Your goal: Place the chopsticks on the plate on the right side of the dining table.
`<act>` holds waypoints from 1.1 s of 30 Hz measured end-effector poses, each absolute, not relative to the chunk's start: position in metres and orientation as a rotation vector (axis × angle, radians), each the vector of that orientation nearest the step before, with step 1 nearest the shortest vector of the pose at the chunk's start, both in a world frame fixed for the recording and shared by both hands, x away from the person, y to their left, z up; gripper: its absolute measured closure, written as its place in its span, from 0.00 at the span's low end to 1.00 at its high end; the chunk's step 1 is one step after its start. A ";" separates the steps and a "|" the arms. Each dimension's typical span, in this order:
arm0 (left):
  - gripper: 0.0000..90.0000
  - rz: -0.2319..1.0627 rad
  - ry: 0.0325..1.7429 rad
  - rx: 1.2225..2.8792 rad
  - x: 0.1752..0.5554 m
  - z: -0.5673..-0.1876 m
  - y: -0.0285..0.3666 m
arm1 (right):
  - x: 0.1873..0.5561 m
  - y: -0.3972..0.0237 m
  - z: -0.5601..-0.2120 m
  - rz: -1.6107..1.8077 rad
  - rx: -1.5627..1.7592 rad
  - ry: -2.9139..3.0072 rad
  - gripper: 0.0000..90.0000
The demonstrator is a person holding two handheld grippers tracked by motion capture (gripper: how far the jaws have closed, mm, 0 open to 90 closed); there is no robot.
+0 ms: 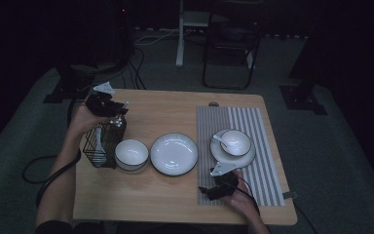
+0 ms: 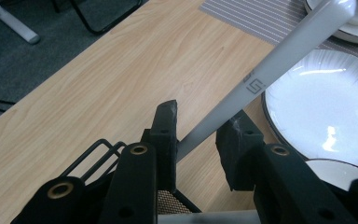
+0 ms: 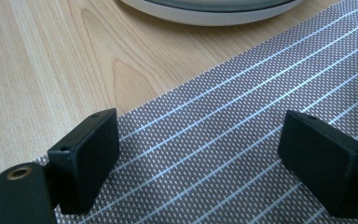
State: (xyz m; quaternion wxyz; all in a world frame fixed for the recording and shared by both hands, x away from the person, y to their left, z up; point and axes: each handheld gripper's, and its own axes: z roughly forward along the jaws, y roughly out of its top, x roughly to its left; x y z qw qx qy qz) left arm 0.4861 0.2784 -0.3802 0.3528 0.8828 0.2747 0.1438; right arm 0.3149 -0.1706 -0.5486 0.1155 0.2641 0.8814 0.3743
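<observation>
Left gripper drew a spoon from the basket; right one waited on the mat.

Across the desk [image 1: 175,105] lay a striped mat [image 1: 268,185], a plate [image 1: 174,153] at the middle, a wire basket [image 1: 100,146] at the left edge and a bowl [image 1: 131,153] just beside it. The left gripper [image 1: 118,118] hung over the basket, its fingers [image 2: 165,126] narrow and pressed on the spoon [image 2: 279,60], whose handle ran up and away from them, slanting toward the plate. The right gripper [image 3: 196,154] rested low on the mat, fingers wide with nothing between them. The left hand looked far nearer; lifting along the handle's line seemed the way out.
</observation>
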 end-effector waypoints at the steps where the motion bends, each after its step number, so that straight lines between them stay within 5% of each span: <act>1: 0.78 0.377 0.707 2.283 0.486 -0.380 0.279 | 0.315 -0.171 -0.549 1.096 0.774 2.582 0.14; 33: 0.94 0.766 0.684 2.233 0.472 -0.353 0.277 | 0.315 -0.171 -0.549 1.097 0.774 2.582 0.14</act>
